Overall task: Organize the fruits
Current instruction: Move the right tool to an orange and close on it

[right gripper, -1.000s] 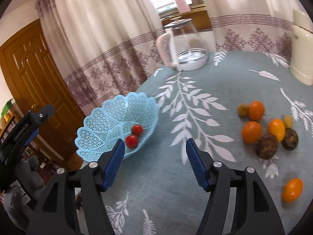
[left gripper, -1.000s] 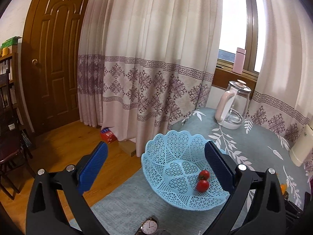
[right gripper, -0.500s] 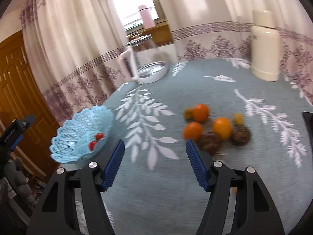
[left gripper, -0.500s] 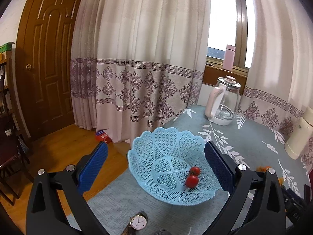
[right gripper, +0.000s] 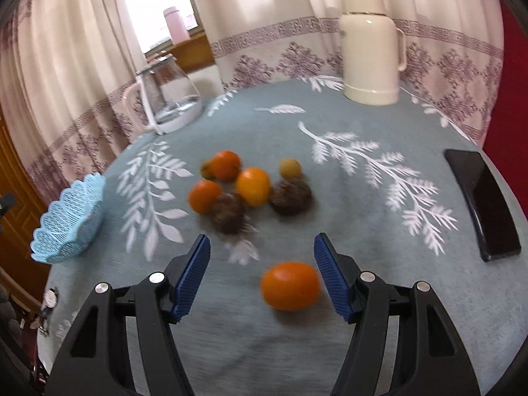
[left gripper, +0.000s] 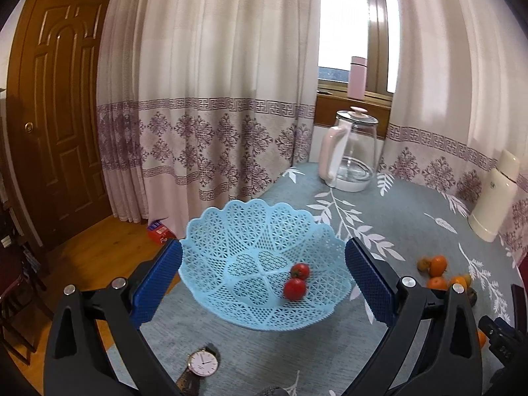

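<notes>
The lone orange [right gripper: 290, 286] is seen on the cloth just right of centre between the spread jaws of the right gripper [right gripper: 262, 275], long axis across. The left gripper [left gripper: 264, 283], also spread, frames the basket [left gripper: 231, 231].

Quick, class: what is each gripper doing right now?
Left gripper: open, empty, facing the basket.
Right gripper: open, empty, an orange between its fingers.

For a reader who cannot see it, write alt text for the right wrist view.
An open hand-held gripper hovers around a lone orange fruit on a teal leaf-print tablecloth. Beyond lies a fruit cluster; a blue basket sits far left.
</notes>
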Demonstrator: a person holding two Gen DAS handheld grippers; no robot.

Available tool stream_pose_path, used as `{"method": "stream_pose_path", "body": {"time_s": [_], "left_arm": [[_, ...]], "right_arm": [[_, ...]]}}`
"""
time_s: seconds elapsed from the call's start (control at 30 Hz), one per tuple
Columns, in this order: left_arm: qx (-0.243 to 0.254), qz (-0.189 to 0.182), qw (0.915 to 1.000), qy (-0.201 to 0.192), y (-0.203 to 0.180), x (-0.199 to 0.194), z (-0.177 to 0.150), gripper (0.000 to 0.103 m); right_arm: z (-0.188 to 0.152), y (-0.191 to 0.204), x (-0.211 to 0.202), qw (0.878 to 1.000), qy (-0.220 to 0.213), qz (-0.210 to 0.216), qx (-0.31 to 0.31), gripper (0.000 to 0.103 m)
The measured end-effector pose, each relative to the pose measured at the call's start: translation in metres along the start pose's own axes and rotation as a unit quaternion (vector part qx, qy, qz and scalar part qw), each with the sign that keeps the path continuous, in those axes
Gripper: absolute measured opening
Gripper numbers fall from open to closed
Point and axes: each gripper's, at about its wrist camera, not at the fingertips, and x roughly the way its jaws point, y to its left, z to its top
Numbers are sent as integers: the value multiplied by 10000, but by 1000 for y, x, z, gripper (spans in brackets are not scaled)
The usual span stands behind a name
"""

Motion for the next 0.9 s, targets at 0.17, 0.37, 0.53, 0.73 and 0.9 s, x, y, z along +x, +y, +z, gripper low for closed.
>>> {"method": "stream_pose_path", "body": {"time_s": [0.17,0.37,0.53,0.73,0.9], "left_arm": [[128,-102,9998,70,-10,2,-5,100],[275,-250,9992,135,-22,3,-11,100],[438,-432,9978,263,-37,6,-19,100],[606,-579,9957,399,-52,9,-28,100],[650,-661,9942,548,-61,16,-33,100]], "right_arm": [[-5,-11,5,9998,157,-86,-3,66],[-9,-9,11,9993,318,-120,-166,66],[-12,-6,18,9979,526,-231,-310,66],[-12,-7,28,9959,767,-305,-383,66],[-14,-4,33,9948,877,-232,-474,63]]}}
